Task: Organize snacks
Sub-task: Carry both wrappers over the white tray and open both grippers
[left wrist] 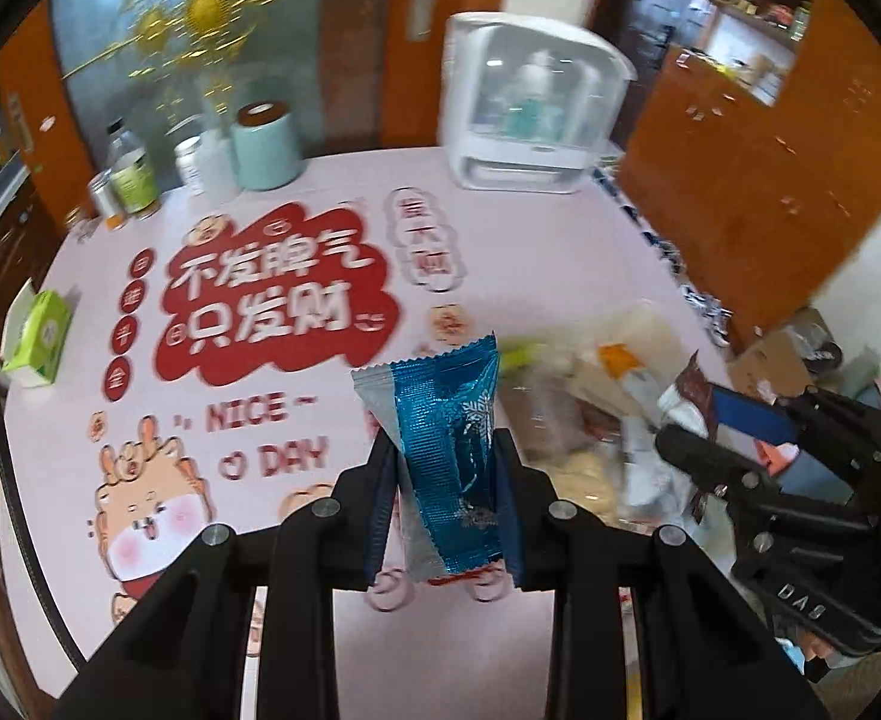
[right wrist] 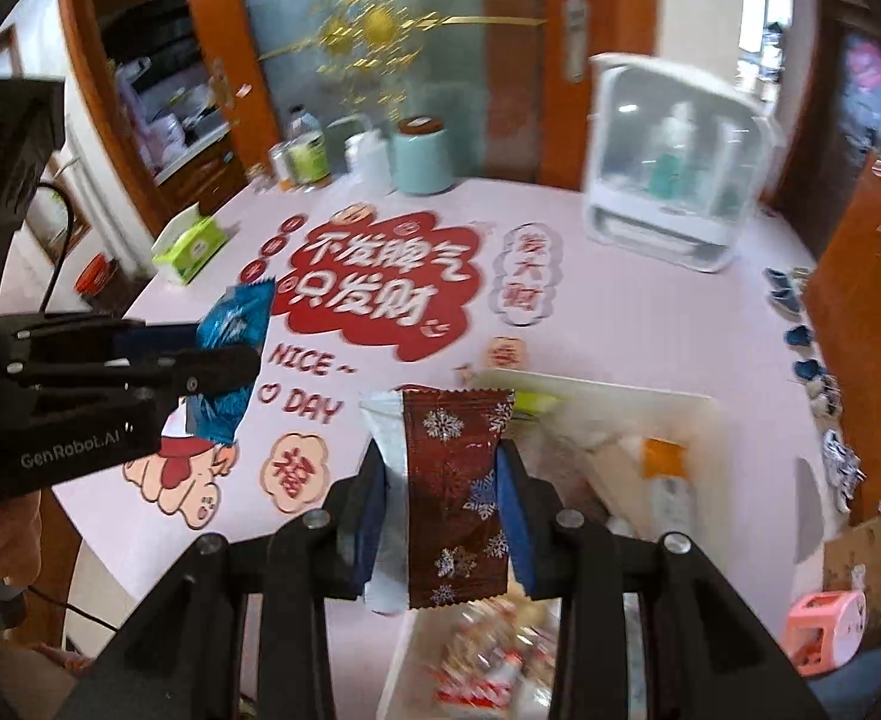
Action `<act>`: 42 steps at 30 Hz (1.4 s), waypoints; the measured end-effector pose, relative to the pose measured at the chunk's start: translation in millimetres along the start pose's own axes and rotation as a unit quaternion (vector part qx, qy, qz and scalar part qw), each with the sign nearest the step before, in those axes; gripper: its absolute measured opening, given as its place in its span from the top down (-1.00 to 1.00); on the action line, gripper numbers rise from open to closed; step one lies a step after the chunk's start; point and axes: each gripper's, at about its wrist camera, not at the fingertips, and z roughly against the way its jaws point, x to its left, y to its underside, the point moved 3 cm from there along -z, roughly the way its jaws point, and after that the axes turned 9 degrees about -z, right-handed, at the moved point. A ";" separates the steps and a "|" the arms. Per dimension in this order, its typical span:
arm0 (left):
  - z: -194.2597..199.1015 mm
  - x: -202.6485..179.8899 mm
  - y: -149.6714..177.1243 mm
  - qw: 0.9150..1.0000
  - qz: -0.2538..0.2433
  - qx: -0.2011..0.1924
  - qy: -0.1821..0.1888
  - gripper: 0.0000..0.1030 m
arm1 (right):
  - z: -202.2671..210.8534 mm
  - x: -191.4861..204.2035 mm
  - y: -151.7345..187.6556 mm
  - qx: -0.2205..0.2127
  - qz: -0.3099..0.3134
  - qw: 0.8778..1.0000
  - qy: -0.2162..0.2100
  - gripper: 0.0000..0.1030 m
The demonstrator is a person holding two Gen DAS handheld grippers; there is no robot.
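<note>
Above a pink printed table point(left wrist: 500, 252), the left gripper point(left wrist: 446, 480) clamps a blue snack packet point(left wrist: 449, 438) while the right gripper point(right wrist: 449, 492) pinches a brown snowflake packet point(right wrist: 455, 480), both held clear of the snack pile point(left wrist: 596, 420).

Left gripper point(left wrist: 446, 456) at lower centre clamps a blue foil snack packet point(left wrist: 446, 450), upright above the pink printed tablecloth point(left wrist: 560, 276). Right gripper point(left wrist: 689, 417) enters at right edge, pinching a brown packet point(left wrist: 697, 387). Blurred snack pile point(left wrist: 590, 408) lies between.
</note>
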 end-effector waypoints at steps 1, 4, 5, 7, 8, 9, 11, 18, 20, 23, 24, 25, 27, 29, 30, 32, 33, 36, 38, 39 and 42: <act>1.1 -8.3 0.3 1.000 -0.005 -0.003 0.001 0.45 | 9.7 -10.3 3.3 -0.008 -0.011 1.000 0.008 0.32; 2.2 -40.9 -2.5 1.000 -0.028 -0.010 0.011 0.45 | 34.3 -39.3 13.2 -0.031 -0.042 0.998 0.037 0.32; 1.2 -52.7 -3.7 0.999 -0.034 -0.011 0.016 0.45 | 40.9 -48.9 15.9 -0.037 -0.053 0.997 0.043 0.32; -1.0 -71.7 -5.9 0.999 -0.046 -0.013 0.020 0.45 | 52.1 -67.7 22.5 -0.044 -0.075 0.995 0.049 0.32; -2.8 -82.6 -7.1 0.998 -0.052 -0.014 0.021 0.45 | 57.0 -76.0 25.5 -0.047 -0.084 0.994 0.052 0.32; -4.8 -93.1 -8.3 0.998 -0.057 -0.014 0.025 0.45 | 60.3 -82.3 28.1 -0.049 -0.090 0.993 0.055 0.32; -7.7 -108.6 -10.4 0.997 -0.063 -0.012 0.032 0.45 | 67.7 -98.5 33.8 -0.053 -0.105 0.991 0.063 0.32; -15.6 -152.2 -14.8 0.996 -0.088 -0.013 0.030 0.44 | 78.1 -132.8 48.1 -0.051 -0.125 0.988 0.075 0.32; -17.7 -159.1 -15.2 0.995 -0.092 -0.011 0.028 0.44 | 77.2 -136.0 51.7 -0.048 -0.126 0.988 0.074 0.32; -24.3 -164.9 -16.0 0.995 -0.094 -0.003 0.022 0.44 | 73.0 -138.0 54.9 -0.040 -0.124 0.989 0.070 0.31; -26.1 -166.5 -16.4 0.995 -0.094 0.000 0.020 0.44 | 71.3 -137.9 55.5 -0.038 -0.123 0.989 0.069 0.31; -28.1 -167.6 -16.4 0.995 -0.095 0.003 0.017 0.44 | 68.7 -138.2 56.5 -0.034 -0.123 0.990 0.067 0.31; -31.9 -169.5 -16.2 0.995 -0.097 0.009 0.012 0.44 | 64.9 -136.6 57.9 -0.029 -0.121 0.990 0.063 0.31; -36.0 -170.7 -15.7 0.995 -0.098 0.015 0.006 0.43 | 61.7 -135.9 58.7 -0.026 -0.119 0.991 0.061 0.31; -38.3 -170.9 -15.4 0.995 -0.098 0.018 0.004 0.43 | 59.3 -135.6 58.8 -0.024 -0.117 0.991 0.061 0.31; -40.9 -171.8 -14.6 0.995 -0.100 0.022 -0.002 0.43 | 55.1 -135.3 58.7 -0.020 -0.115 0.991 0.062 0.30; -42.1 -171.8 -14.1 0.995 -0.100 0.024 -0.005 0.42 | 53.9 -135.2 59.1 -0.019 -0.114 0.991 0.062 0.30; -43.0 -170.5 -12.7 0.995 -0.099 0.022 -0.013 -0.37 | 48.3 -133.7 60.1 -0.012 -0.109 0.992 0.061 0.27; -39.3 -167.2 -11.8 0.995 -0.095 0.010 -0.029 -0.74 | 44.4 -135.3 62.3 -0.005 -0.113 0.992 0.053 0.21; -36.3 -165.0 -11.3 0.995 -0.095 0.001 -0.037 -0.75 | 43.2 -135.7 63.3 -0.003 -0.117 0.992 0.050 0.15; -33.8 -160.0 -9.0 0.995 -0.095 0.003 -0.036 -0.75 | 42.6 -135.9 64.3 -0.002 -0.121 0.992 0.046 0.09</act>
